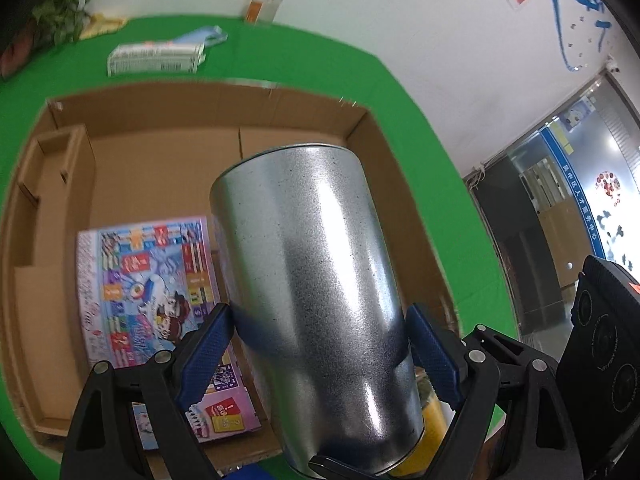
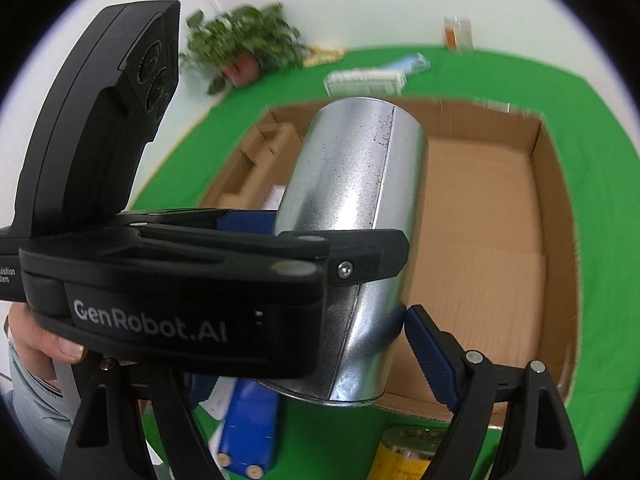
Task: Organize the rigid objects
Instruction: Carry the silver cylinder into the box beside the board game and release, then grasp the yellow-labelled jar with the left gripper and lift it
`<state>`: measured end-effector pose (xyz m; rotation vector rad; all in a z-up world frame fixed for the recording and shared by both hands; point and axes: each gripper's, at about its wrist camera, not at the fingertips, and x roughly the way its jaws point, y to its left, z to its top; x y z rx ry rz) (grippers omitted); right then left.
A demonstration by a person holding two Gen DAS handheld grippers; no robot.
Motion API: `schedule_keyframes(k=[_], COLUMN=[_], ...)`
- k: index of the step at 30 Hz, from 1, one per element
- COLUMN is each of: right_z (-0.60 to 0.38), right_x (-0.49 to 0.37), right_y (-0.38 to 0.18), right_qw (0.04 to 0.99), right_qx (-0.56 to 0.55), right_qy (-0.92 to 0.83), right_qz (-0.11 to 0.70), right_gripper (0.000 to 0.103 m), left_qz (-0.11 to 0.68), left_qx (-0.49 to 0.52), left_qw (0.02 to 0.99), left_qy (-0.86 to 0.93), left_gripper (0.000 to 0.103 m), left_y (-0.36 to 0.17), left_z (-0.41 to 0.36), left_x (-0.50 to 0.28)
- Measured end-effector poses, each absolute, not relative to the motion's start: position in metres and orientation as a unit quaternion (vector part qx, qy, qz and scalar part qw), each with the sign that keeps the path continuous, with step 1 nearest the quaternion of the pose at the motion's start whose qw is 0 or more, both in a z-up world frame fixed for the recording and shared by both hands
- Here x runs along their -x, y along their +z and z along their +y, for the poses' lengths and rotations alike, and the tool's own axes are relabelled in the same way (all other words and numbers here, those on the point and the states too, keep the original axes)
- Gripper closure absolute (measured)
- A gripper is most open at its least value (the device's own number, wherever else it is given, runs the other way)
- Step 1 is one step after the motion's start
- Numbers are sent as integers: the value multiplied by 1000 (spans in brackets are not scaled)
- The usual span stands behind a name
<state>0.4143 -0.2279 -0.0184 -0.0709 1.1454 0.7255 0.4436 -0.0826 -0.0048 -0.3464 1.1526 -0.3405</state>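
Both tongs pinch one metal tin (image 1: 312, 300): the left tongs (image 1: 320, 344) clamp its lower body, and the right tongs (image 2: 304, 344) apparently grip it too (one finger is hidden). It hangs tilted above the cardboard box (image 1: 404, 200) on the green table (image 1: 312, 60).

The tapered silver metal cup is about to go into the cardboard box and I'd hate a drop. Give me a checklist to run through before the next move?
1. Left gripper pads on the tapered silver metal cup: ok.
2. Right gripper pad touching it: one ok, the other cannot tell.
3. Bare floor in the open brown cardboard box: ok.
4. Cup clear of the colourful printed flat box: cannot tell.
5. Cup upright: not ok, tilted.
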Motion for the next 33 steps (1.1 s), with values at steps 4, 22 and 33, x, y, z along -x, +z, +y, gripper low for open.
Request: schedule_keyframes(k=[4,22,33], right_z=[-227,-239,-277], right_x=[-425,-442,-336], right_y=[-49,-86,-23], right_qw=[758,728,865], right_qx=[28,-69,2], right_qy=[316,284,225], right_qz=[569,621,448], right_gripper=[20,18,4], left_qz=[571,520,319], left_qx=[161,163,78], left_qw=[789,830,944], left_qy=[-159,-119,-23], left_gripper=[19,18,1], left_y=[-45,-17,51], left_z=[-91,-77,-59], left_x=[-455,-405,-241])
